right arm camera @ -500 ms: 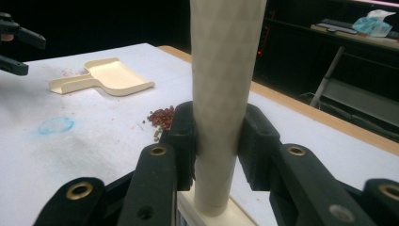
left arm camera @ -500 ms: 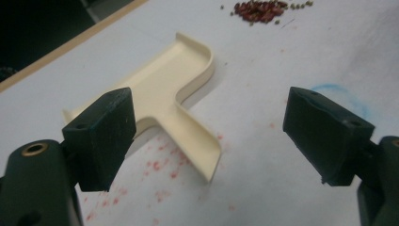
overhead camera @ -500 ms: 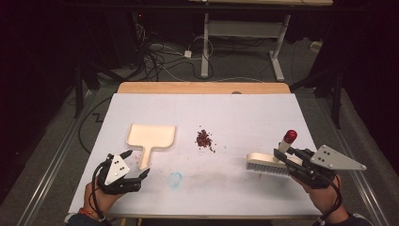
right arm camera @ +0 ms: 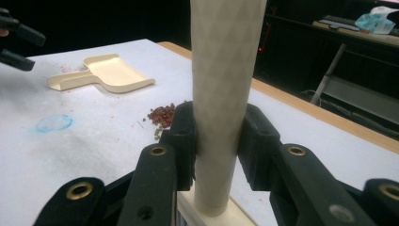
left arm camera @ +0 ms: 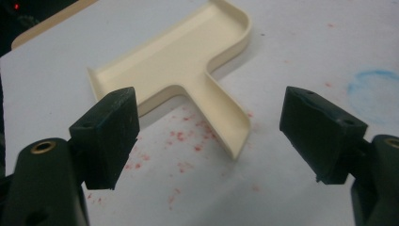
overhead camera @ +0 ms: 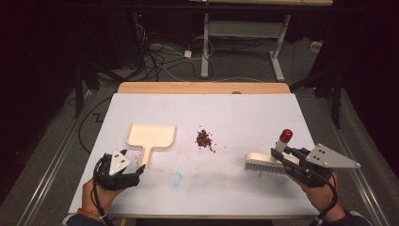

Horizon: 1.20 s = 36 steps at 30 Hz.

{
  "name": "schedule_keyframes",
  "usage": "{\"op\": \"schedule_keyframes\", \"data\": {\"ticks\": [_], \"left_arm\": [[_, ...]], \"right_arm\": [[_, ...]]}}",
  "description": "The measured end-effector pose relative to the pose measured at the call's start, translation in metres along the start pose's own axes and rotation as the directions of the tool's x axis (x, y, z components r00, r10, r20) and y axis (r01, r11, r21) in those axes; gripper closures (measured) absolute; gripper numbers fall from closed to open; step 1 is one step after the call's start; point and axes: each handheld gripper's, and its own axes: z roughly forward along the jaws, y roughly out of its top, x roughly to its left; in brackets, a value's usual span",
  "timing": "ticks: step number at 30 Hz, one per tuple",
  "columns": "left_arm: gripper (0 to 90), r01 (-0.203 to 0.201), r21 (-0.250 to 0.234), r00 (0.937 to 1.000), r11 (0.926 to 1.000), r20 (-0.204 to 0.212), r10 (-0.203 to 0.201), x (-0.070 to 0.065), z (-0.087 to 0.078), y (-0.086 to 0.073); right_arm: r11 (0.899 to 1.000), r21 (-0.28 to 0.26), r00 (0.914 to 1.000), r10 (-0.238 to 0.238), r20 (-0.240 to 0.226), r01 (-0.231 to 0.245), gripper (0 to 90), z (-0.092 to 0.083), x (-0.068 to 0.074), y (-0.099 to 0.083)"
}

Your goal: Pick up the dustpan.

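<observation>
The brush [overhead camera: 264,164] is clamped by its cream handle [right arm camera: 221,94] in the right gripper [overhead camera: 288,159], bristles resting on the white table [overhead camera: 244,117] at about 4 o'clock. The left gripper [overhead camera: 137,168] is held with jaws spread and empty at 8 o'clock, just short of the dustpan [overhead camera: 151,137] handle. The red crumbs [overhead camera: 203,139] lie near the table's centre, between dustpan and brush

The right gripper [right arm camera: 217,141] clamps its two black jaws on the pale cream, faceted plastic brush handle [right arm camera: 225,70], which stands upright and meets a cream base at its foot. Just behind the handle's left side lies a small heap of reddish-brown crumbs [right arm camera: 161,116] on the white table sheet [right arm camera: 94,155]. Farther left of the handle rests a cream plastic dustpan [right arm camera: 106,71], and nearer, a faint blue ring mark [right arm camera: 54,123]. The left gripper [right arm camera: 16,44] shows well left of the handle.
</observation>
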Motion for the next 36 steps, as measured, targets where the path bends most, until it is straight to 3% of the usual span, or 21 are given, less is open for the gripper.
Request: {"op": "schedule_keyframes", "data": {"ticks": [3,5,7,9,12,15,16,18,22,27,29,32,34,36], "left_arm": [[20.0,0.077,0.035,0.9969,0.9964,0.017,-0.077,0.009,0.016,0.01],[19.9,0.125,0.051,0.9906,0.9909,0.049,-0.127,0.011,0.026,0.014],[20.1,0.137,0.095,0.9888,0.9861,0.047,-0.142,0.009,0.038,0.017],[22.1,0.152,0.136,0.9841,0.9791,0.072,-0.162,0.008,0.049,0.019],[29.9,0.183,0.19,0.9765,0.9646,0.078,-0.201,0.008,0.064,0.018],[33.5,0.247,0.2,0.9597,0.9482,0.085,-0.268,0.014,0.074,0.016],[34.3,0.254,0.21,0.957,0.944,0.086,-0.277,0.015,0.078,0.016],[38.2,0.266,0.203,0.955,0.9425,0.079,-0.286,0.017,0.081,0.016],[43.1,0.268,0.198,0.9566,0.9429,0.063,-0.285,0.018,0.084,0.018],[63.0,0.274,0.178,0.9567,0.9452,0.052,-0.287,0.021,0.084,0.016],[63.1,0.273,0.177,0.9559,0.9456,0.061,-0.287,0.022,0.084,0.015],[63.4,0.255,0.181,0.9613,0.9499,0.059,-0.269,0.022,0.084,0.017],[63.5,0.238,0.163,0.9662,0.9576,0.062,-0.25,0.024,0.082,0.017],[63.6,0.234,0.149,0.9671,0.9608,0.066,-0.246,0.026,0.078,0.018]], "right_arm": [[1.0,0.0,0.9999,0.015,0.003,-0.015,70.3,0.001,-0.001,-0.001],[1.0,0.003,0.9998,0.02,0.003,-0.02,70.3,0.002,-0.003,-0.001],[1.0,0.007,0.9998,0.017,0.01,-0.017,70.3,0.001,-0.002,-0.002],[1.0,0.006,0.9998,0.018,0.009,-0.018,70.3,0.001,-0.002,-0.002],[1.0,0.011,0.9998,0.018,0.007,-0.018,70.3,0.001,-0.002,-0.003],[1.0,0.013,0.9998,0.017,0.009,-0.017,70.3,0.001,-0.001,-0.003],[1.0,0.014,0.9998,0.018,0.007,-0.018,70.3,0.001,-0.001,-0.003],[1.0,0.013,0.9998,0.016,0.006,-0.016,70.3,0.001,-0.001,-0.004],[1.0,0.013,0.9998,0.018,0.002,-0.018,70.3,0.002,0.0,-0.004],[1.0,0.008,0.9998,0.018,-0.01,-0.018,70.3,0.005,0.0,-0.002],[1.0,0.009,0.9996,0.023,-0.014,-0.023,70.3,0.005,0.0,-0.002],[1.0,0.015,0.9995,0.023,-0.022,-0.023,70.3,0.008,-0.001,-0.003],[1.0,0.013,0.9994,0.028,-0.021,-0.027,70.3,0.009,-0.001,-0.003],[0.999,0.009,0.9994,0.031,-0.016,-0.031,70.3,0.009,-0.002,-0.002]]}}
